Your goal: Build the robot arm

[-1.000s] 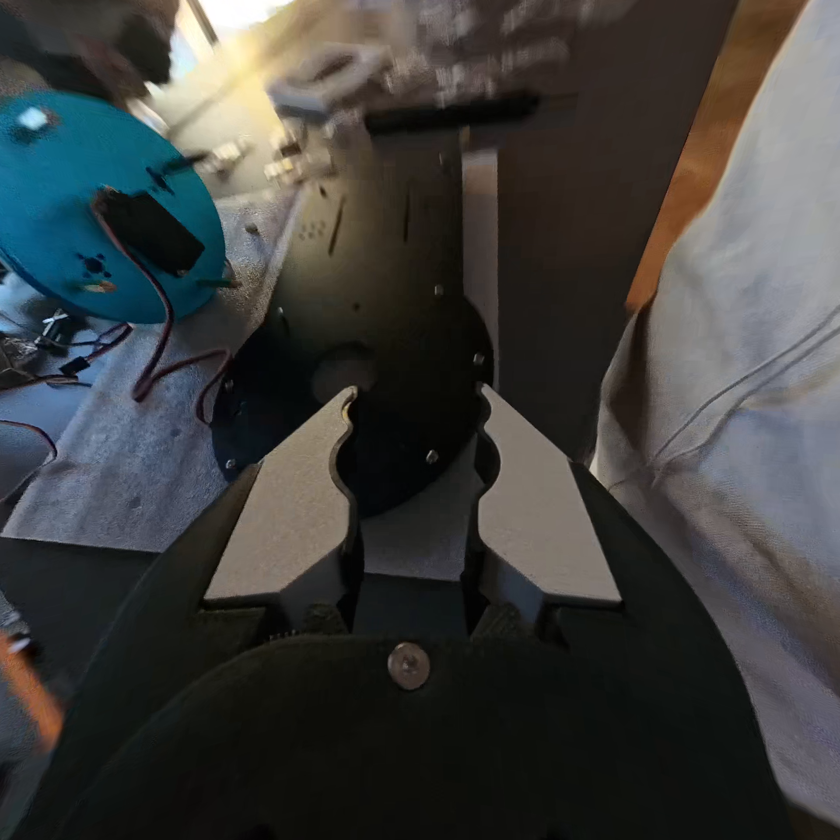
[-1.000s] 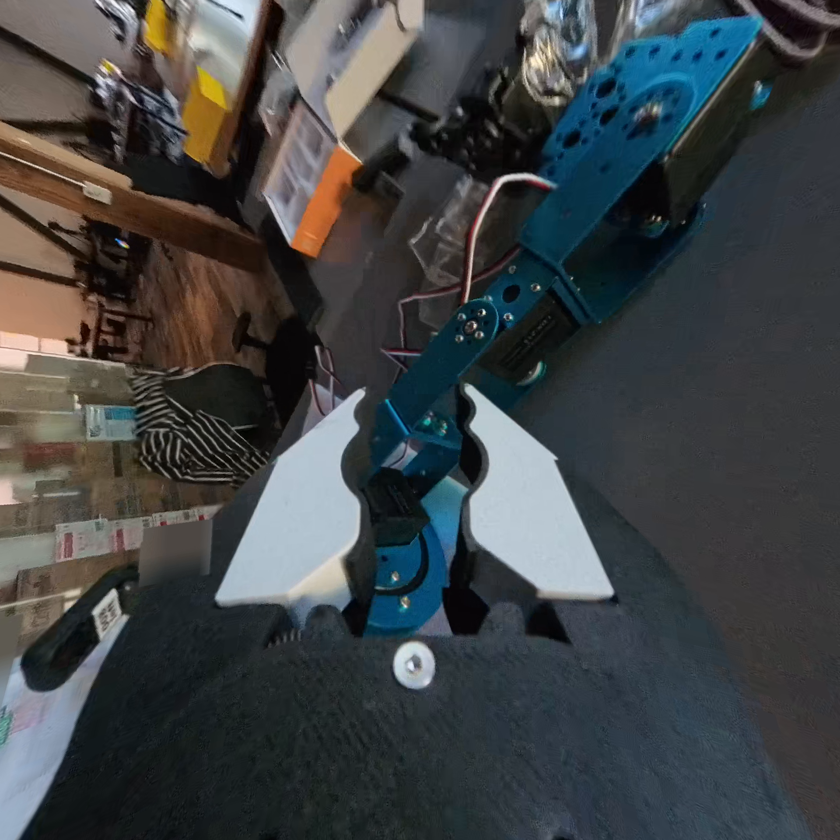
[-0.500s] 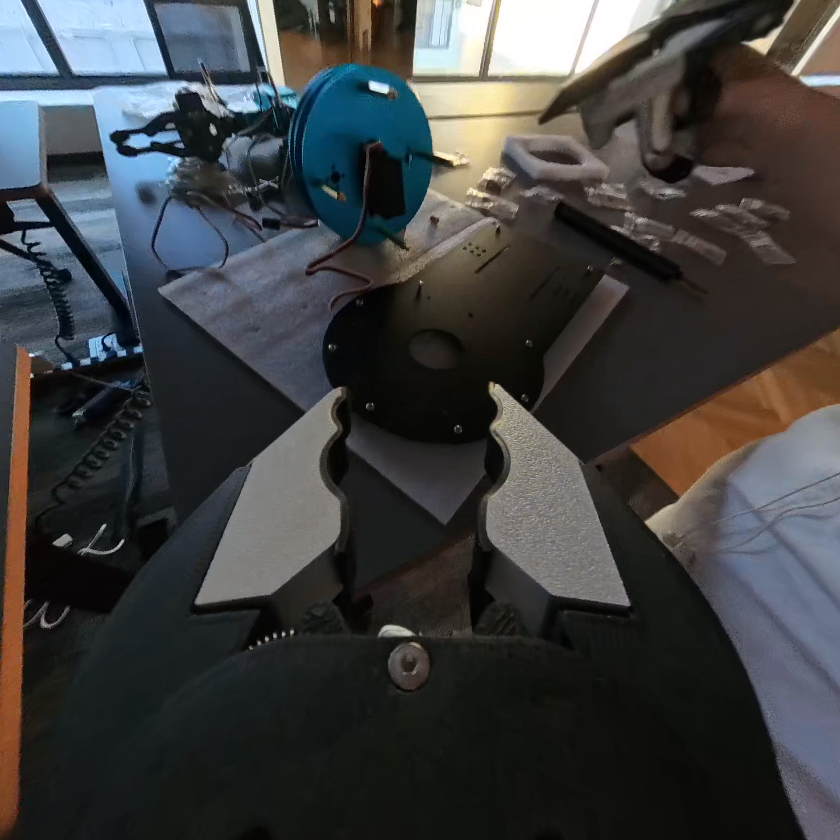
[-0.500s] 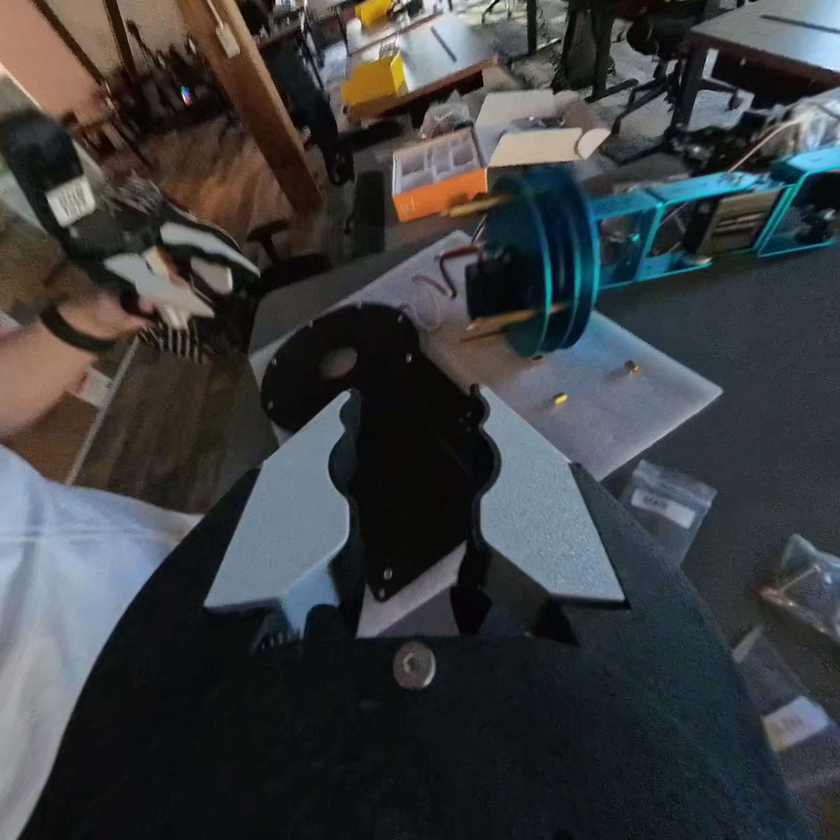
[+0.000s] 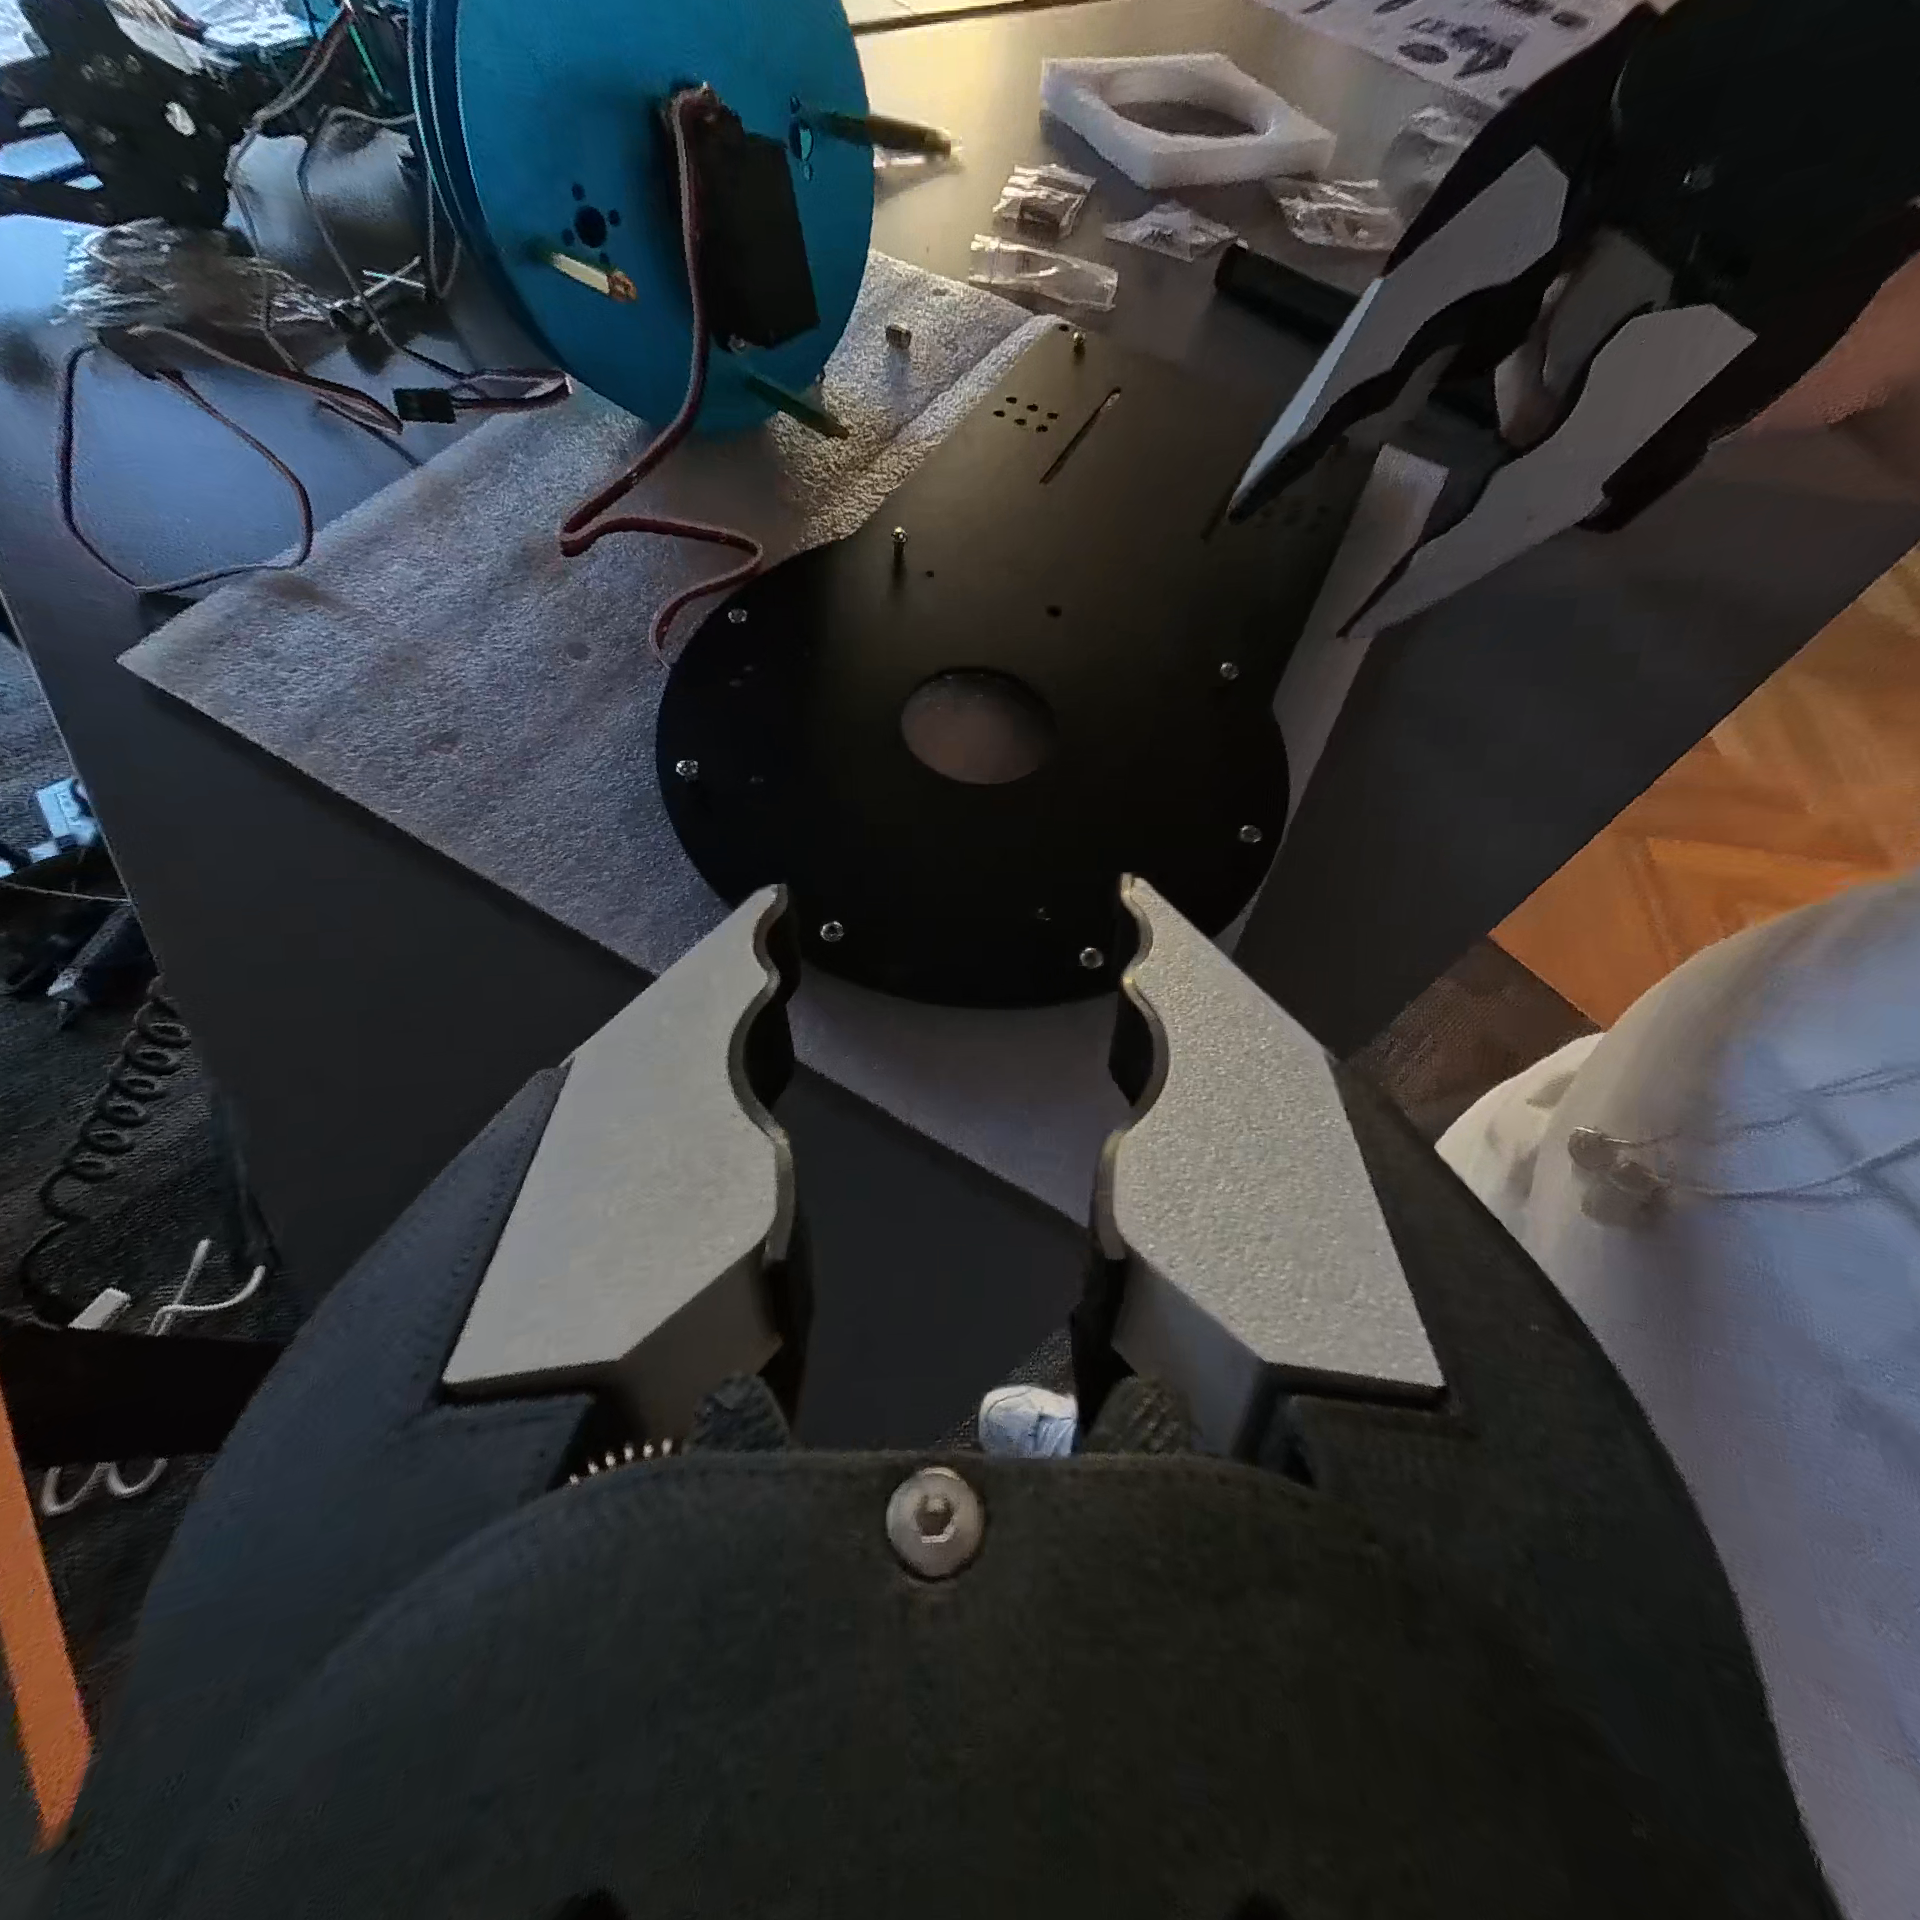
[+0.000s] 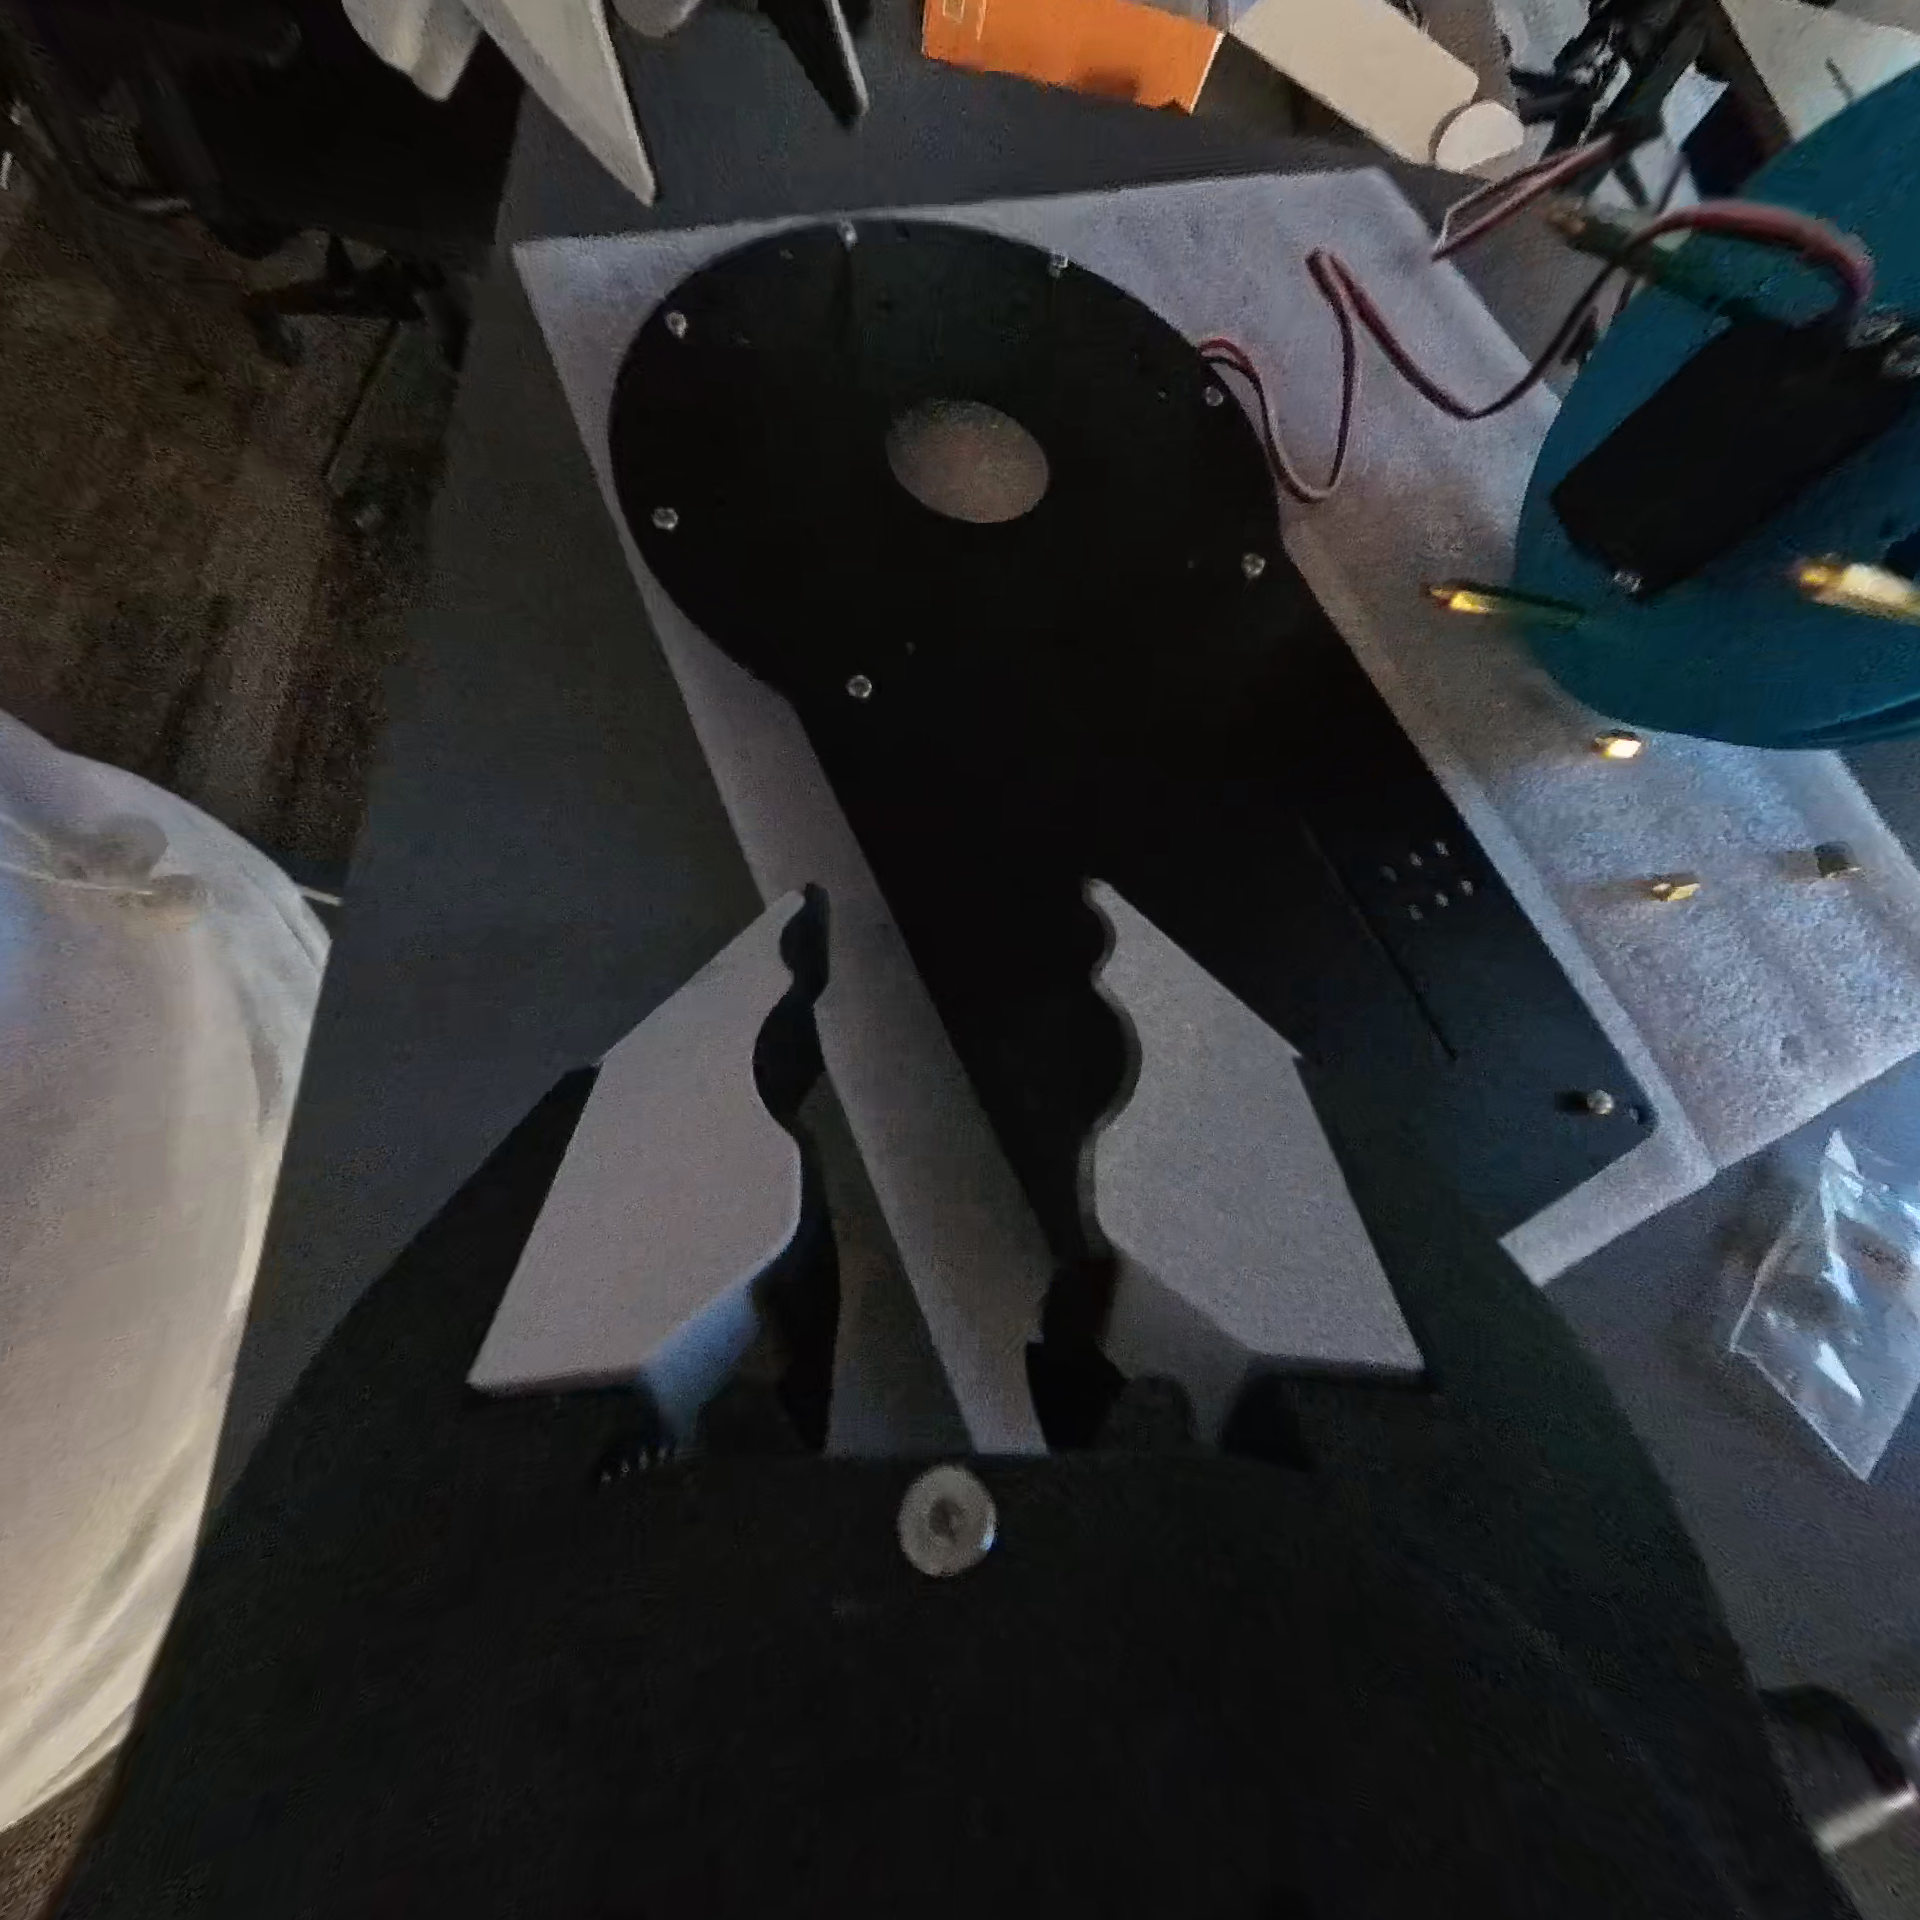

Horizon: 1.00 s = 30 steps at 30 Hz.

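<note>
Between your left gripper's (image 5: 956, 914) jaws there is only the grey foam sheet (image 5: 416, 644) and dark tabletop (image 5: 364, 883). These jaws stand apart and hold nothing. Just past their tips lies the round end of the flat black metal plate with a round hole (image 5: 1039, 582); it rests on the foam, apart from both tips.

Your right gripper (image 6: 956, 894) is likewise spread and empty. It hangs over the plate's long narrow end, with the plate's edge and a strip of foam showing in the gap. Whether either tip touches the plate, you cannot tell from here.

What has changed: half a second ago the right gripper was high and off to the far right of the left jaws. It has now come down over the plate's far end, facing the left gripper along the plate's length.

Beyond the left jaws and to their left, the blue metal disc with a black servo (image 5: 582, 156) stands on edge on the foam, its red and brown wire trailing beside the plate. Farther off lie small clear bags (image 5: 1039, 270) and a white foam ring (image 5: 1184, 125).
</note>
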Each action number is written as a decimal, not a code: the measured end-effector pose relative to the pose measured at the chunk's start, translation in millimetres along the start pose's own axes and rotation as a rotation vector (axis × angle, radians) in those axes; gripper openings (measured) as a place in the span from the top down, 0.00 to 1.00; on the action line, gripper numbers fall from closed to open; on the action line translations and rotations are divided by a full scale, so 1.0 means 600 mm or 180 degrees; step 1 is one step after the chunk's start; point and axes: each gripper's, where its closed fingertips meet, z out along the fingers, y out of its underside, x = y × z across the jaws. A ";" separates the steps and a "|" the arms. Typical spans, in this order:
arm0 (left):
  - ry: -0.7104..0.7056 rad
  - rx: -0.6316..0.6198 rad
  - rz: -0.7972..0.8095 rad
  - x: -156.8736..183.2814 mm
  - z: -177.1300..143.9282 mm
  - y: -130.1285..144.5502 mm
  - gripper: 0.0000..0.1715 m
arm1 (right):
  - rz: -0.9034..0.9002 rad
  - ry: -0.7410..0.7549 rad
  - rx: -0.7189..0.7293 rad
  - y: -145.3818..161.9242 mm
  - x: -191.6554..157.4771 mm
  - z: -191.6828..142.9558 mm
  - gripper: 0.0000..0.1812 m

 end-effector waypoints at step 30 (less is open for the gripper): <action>0.0768 0.1041 -0.1223 -0.288 0.072 -0.238 0.72 | 0.3233 -0.0696 0.1270 -0.079 0.485 0.006 0.74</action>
